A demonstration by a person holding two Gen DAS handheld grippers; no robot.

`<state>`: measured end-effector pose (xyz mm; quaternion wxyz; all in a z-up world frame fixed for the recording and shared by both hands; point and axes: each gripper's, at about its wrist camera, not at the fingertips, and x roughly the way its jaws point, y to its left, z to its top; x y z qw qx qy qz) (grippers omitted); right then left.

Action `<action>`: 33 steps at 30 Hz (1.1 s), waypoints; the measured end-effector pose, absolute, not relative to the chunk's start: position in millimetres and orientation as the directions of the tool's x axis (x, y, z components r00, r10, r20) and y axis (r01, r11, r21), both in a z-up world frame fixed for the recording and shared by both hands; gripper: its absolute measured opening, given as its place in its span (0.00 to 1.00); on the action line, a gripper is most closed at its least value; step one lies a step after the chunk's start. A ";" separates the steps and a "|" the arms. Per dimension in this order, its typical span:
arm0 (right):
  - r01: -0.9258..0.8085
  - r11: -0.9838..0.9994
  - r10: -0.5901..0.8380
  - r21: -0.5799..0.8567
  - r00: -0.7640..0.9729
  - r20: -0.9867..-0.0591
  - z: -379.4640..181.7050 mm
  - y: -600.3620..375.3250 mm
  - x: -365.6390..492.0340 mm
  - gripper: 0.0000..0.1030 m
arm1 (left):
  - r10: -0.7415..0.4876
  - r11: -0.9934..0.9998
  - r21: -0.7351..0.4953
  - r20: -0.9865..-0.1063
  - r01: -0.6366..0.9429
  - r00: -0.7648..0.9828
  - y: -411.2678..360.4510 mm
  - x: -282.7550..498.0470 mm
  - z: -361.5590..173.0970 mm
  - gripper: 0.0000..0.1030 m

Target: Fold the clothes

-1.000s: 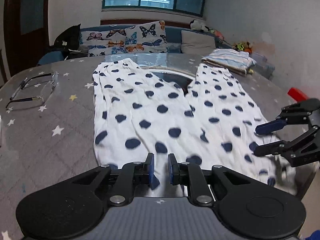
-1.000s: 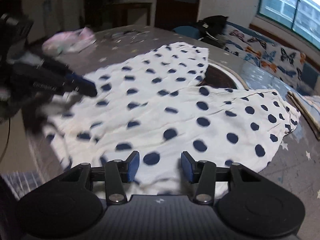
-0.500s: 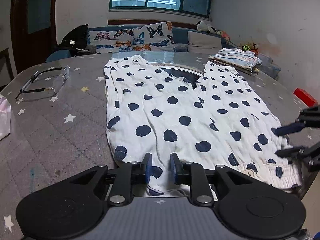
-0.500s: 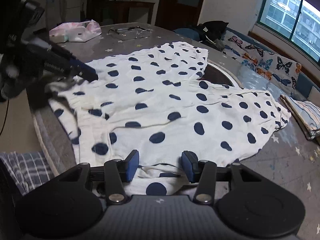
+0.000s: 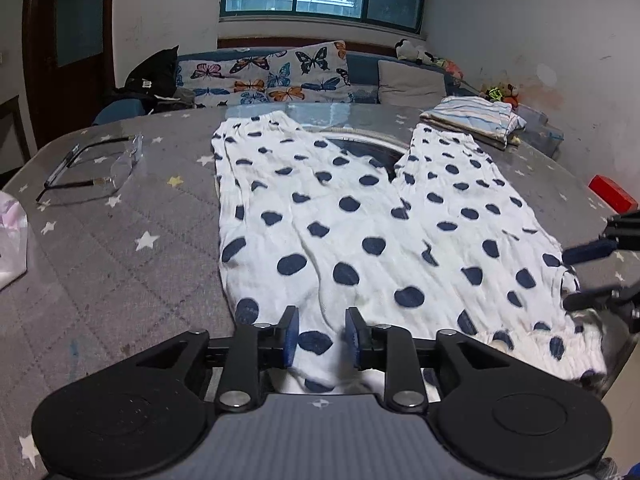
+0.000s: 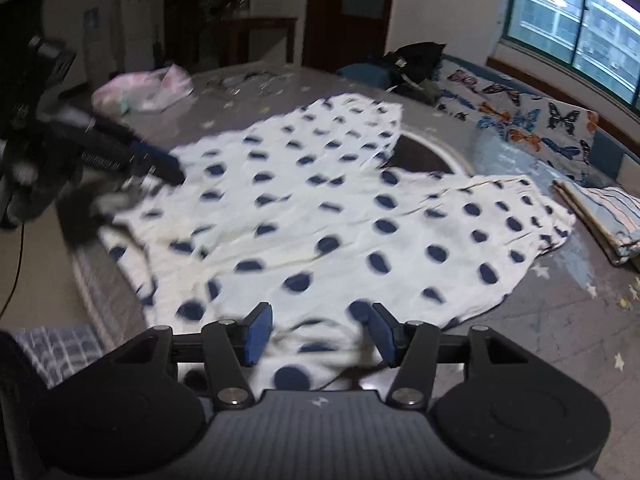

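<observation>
Now left gripper (image 5: 319, 340) fingers wider — pants (image 5: 360, 232) between

We are seeing a grey star-print counter (image 5: 120, 264) carrying polka-dot trousers (image 5: 360, 220) spread flat across its middle, glasses (image 5: 96, 168) lying far left, folded striped cloth (image 5: 476, 118) far right, and a red block (image 5: 612, 197) at its right edge.

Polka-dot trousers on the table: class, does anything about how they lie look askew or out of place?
Yes. The polka-dot trousers lie mostly flat, but the waistband end is bunched and droops over the table edge by the right gripper. Nothing looks torn or spilled.
</observation>
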<state>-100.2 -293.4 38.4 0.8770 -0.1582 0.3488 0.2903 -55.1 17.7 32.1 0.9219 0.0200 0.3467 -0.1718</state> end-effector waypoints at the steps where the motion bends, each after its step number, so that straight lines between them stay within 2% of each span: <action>1: -0.609 0.790 0.394 -0.073 0.595 -0.700 39.1 -294.8 -94.4 0.53 | -0.306 0.940 -0.084 -0.641 0.332 0.703 15.9 -54.2 33.8 0.32; 5: -0.566 0.823 0.379 -0.054 0.617 -0.689 39.0 -300.3 -72.3 0.53 | -0.313 0.937 -0.086 -0.635 0.339 0.706 7.1 -47.9 38.6 0.35; 12: -0.479 0.878 0.328 -0.007 0.610 -0.722 22.7 -318.9 -34.6 0.53 | -0.371 0.913 -0.113 -0.626 0.391 0.686 -12.3 -48.6 44.7 0.39; 17: -0.441 0.897 0.317 0.006 0.635 -0.704 27.5 -325.8 -20.9 0.53 | -0.410 0.892 -0.125 -0.627 0.434 0.663 -32.6 -50.2 45.2 0.43; 25: -0.389 0.921 0.263 -0.006 0.635 -0.727 18.0 -333.3 7.6 0.53 | -0.479 0.846 -0.137 -0.622 0.516 0.620 -66.5 -56.7 46.5 0.44; 33: -0.317 0.948 0.207 -0.029 0.683 -0.700 30.9 -354.9 39.3 0.52 | -0.568 0.760 -0.150 -0.626 0.632 0.534 -108.3 -68.9 44.2 0.42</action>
